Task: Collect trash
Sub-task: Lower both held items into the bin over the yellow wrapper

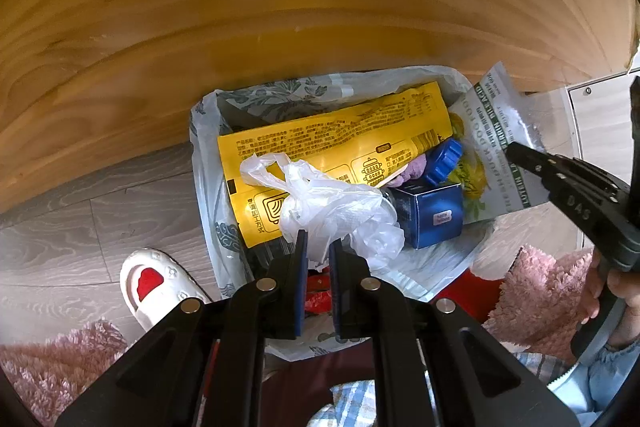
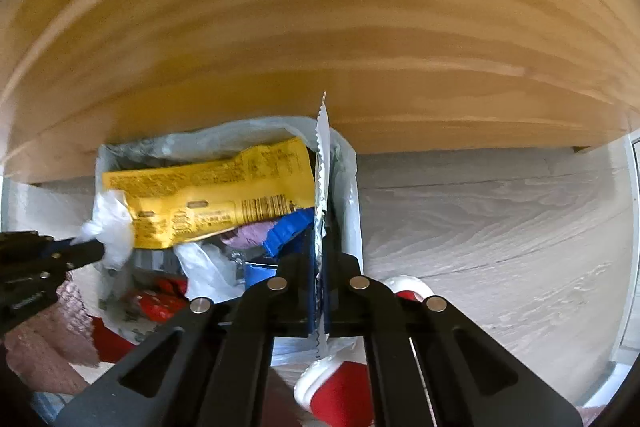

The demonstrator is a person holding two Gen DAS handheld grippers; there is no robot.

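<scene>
I am looking down into a lined bin (image 1: 208,187) on a grey wood floor (image 1: 80,219), set against a pale wooden panel (image 1: 280,7). My left gripper (image 1: 318,255) points down over the bin's near side, its 2 fingers (image 1: 301,251) clamped on a crumpled clear plastic bag (image 1: 340,211) that lies on top of the trash. Under that bag sits a long yellow wrapper (image 1: 340,131), with a blue box (image 1: 436,215) and a blue cap (image 1: 444,161) just beside it toward the right. My right gripper (image 2: 319,267) also points down, at the bin's right edge, and its 2 fingers (image 2: 306,267) are pressed together on a white and green pouch (image 1: 500,131), which stands on edge between them with its serrated rim (image 2: 321,131) upright. The pouch hangs over the bin's right rim, partly inside. Near the bin I see a white slipper (image 1: 156,283) with a red patch, and fluffy pink fabric (image 1: 536,291) at both lower corners. A hand (image 1: 624,291) grips the right gripper's handle.
</scene>
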